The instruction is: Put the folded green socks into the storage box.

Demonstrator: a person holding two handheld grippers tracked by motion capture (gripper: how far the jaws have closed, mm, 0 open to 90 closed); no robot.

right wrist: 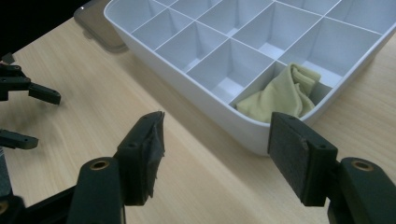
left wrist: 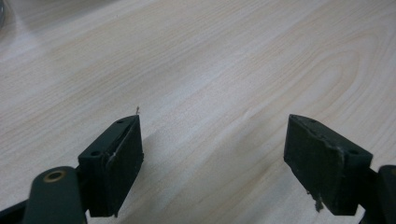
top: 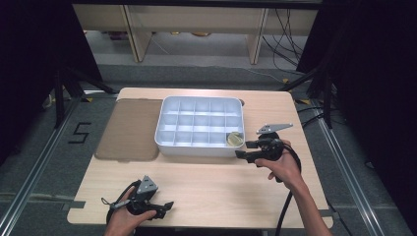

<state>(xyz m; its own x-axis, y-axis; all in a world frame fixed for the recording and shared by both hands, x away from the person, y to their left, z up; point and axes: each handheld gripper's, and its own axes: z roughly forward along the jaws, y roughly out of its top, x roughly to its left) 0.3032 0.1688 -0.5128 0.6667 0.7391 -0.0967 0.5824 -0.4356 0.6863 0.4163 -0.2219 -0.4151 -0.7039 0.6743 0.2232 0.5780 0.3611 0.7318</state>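
A white compartment tray (top: 199, 147) (right wrist: 140, 44) stands at the middle of the wooden table (top: 211, 187). A crumpled pale yellow cloth (top: 234, 139) (right wrist: 280, 93) lies in its near right corner compartment. My right gripper (top: 244, 149) (right wrist: 215, 154) hovers just off the tray's right front corner, open and empty, jaws pointing toward the tray. My left gripper (top: 167, 208) (left wrist: 212, 158) is near the table's front left edge, open over bare wood with nothing between the jaws. The left gripper's jaw tips (right wrist: 44, 95) also appear far off in the right gripper view.
A flat brown lid (top: 130, 130) (right wrist: 95, 23) lies to the left of the tray, touching it. The table's front half is bare wood. Black curtains flank the table, and cables trail on the floor at the back right.
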